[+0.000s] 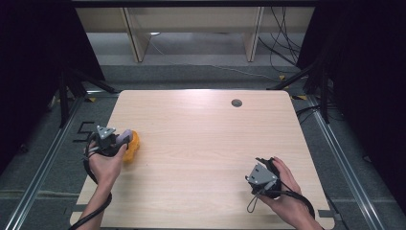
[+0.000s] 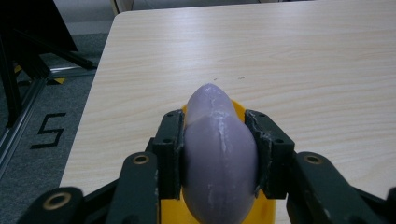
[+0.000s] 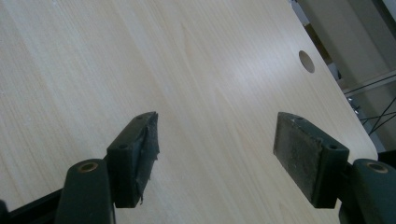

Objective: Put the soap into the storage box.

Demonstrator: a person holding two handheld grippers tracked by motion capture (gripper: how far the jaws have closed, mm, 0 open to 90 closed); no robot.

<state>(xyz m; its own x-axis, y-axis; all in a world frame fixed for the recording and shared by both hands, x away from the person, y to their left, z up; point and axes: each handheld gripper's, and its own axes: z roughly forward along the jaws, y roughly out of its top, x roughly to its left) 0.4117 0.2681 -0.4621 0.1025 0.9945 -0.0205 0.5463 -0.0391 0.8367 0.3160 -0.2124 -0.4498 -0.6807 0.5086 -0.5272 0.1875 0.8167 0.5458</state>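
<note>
Left gripper [image 2: 219, 154] is clamped on a pale purple egg-shaped thing [image 2: 218, 158], pads pressing both its sides, right above a yellow dish [image 1: 132, 145] at the table's [image 1: 206, 143] left edge. Over on the right, the right gripper [image 3: 215, 154] hangs above bare wood, jaws spread wide, nothing between them.

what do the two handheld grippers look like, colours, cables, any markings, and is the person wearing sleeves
Both the left gripper and the right gripper are black, each topped by a grey three-cornered plate with a black cable trailing back from it. Their jaws are black blocks on black arms with brass-coloured pivot rings; the pads look worn and frayed at the edges. No markings show. The forearms are bare, with no sleeves in view.
</note>
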